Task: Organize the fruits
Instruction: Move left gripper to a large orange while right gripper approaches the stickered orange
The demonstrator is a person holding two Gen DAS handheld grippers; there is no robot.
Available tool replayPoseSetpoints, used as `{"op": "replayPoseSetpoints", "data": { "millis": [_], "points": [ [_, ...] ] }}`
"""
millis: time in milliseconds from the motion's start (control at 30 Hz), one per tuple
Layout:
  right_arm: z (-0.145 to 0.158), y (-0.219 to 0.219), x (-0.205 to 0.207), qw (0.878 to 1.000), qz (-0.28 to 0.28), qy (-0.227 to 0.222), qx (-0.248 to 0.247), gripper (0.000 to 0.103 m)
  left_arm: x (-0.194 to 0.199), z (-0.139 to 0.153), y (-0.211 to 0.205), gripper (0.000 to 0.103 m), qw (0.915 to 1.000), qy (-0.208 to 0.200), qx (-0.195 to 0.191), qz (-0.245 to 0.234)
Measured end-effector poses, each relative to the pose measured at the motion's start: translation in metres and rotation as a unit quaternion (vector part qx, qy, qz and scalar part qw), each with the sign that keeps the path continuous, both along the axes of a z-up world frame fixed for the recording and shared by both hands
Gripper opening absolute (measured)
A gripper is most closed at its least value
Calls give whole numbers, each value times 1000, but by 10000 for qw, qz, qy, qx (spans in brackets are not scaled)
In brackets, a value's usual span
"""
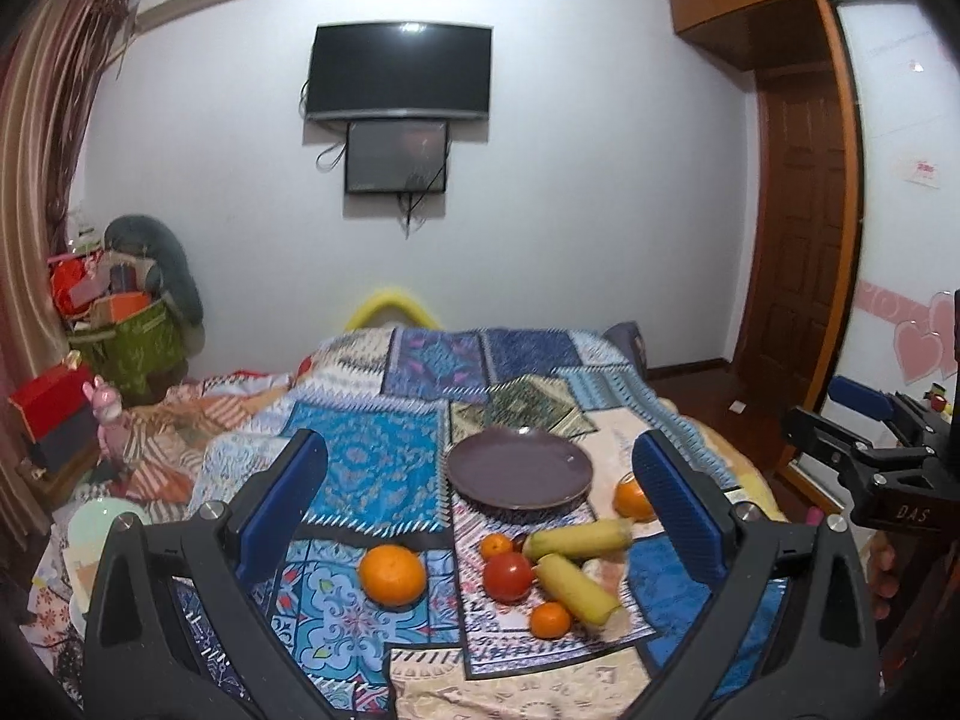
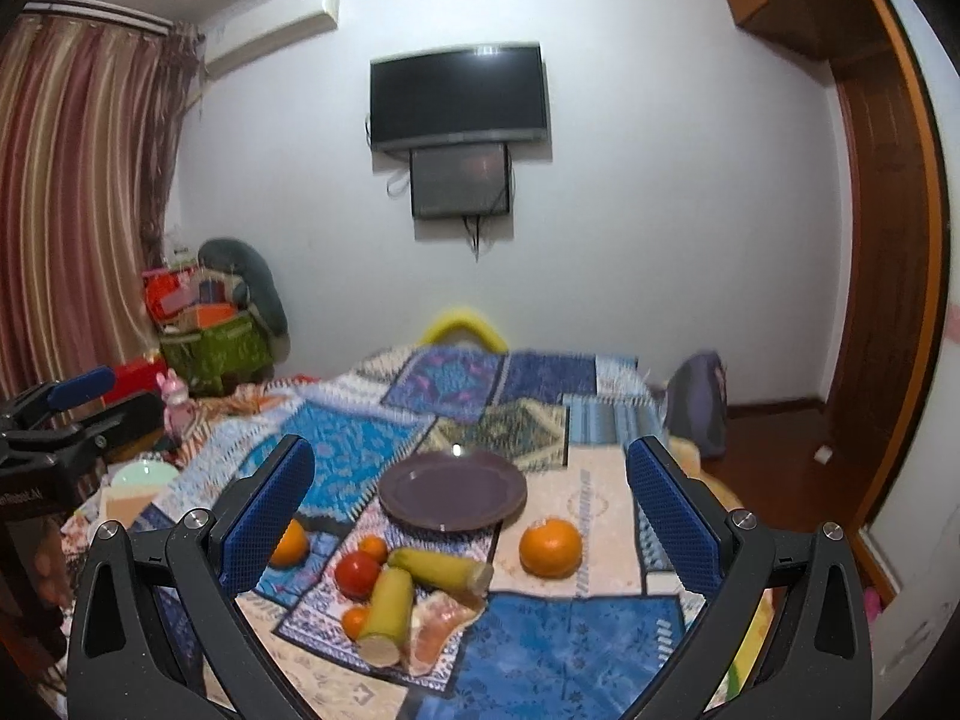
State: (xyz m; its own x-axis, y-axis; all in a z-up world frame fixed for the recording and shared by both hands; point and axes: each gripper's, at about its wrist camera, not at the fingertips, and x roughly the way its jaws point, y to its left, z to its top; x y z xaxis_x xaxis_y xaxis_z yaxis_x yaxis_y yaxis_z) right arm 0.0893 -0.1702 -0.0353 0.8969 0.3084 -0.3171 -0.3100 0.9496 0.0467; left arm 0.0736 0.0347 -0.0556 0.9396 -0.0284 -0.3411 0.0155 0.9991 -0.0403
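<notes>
An empty purple plate [image 1: 519, 467] [image 2: 452, 490] lies on a patchwork blanket. In front of it lie two oranges [image 1: 392, 574] [image 1: 633, 498], a red tomato [image 1: 507, 576], two small tangerines [image 1: 550, 619] [image 1: 495, 546] and two corn cobs [image 1: 577, 588] [image 1: 579, 538]. The right wrist view also shows an orange [image 2: 550, 547], the tomato [image 2: 357, 574], the cobs [image 2: 390, 613] [image 2: 441, 567] and a peeled pink pomelo piece [image 2: 441, 627]. My left gripper [image 1: 480, 504] is open and empty above the fruit. My right gripper [image 2: 471, 510] is open and empty, held above the fruit.
The blanket [image 1: 372, 456] covers a bed. A pink toy [image 1: 108, 414], red boxes [image 1: 48, 402] and a green bag [image 1: 138, 348] stand at the left. A TV [image 1: 399, 72] hangs on the far wall. A wooden door [image 1: 798, 228] is at the right.
</notes>
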Motion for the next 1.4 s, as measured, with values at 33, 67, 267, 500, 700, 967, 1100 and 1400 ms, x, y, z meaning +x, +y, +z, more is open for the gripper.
{"op": "replayPoseSetpoints", "data": {
  "millis": [33,67,267,500,700,967,1100,1400],
  "points": [
    [-7,-1,7,9999,35,142,-1,103,4,-4,4,103,10000,42,-24,34],
    [-11,-2,12,9997,44,240,-10,103,9,-9,8,103,9999,80,-55,76],
    [-35,-1,41,9971,-40,616,-449,102,50,-37,39,103,9981,533,104,274],
    [-48,-7,69,9945,-65,829,-636,96,92,-62,79,103,9926,1127,277,349],
    [-64,-13,106,9921,-152,1075,-623,96,120,-102,92,103,9840,1758,193,233],
    [-97,-18,144,9847,-161,1601,-667,83,151,-160,89,101,9675,2528,-66,11],
    [-114,-19,157,9811,-152,1765,-778,81,161,-178,80,90,9584,2848,-103,-140],
    [-142,-12,179,9732,5,2144,-833,81,166,-204,72,80,9497,3120,-69,-248]
  ]
}}
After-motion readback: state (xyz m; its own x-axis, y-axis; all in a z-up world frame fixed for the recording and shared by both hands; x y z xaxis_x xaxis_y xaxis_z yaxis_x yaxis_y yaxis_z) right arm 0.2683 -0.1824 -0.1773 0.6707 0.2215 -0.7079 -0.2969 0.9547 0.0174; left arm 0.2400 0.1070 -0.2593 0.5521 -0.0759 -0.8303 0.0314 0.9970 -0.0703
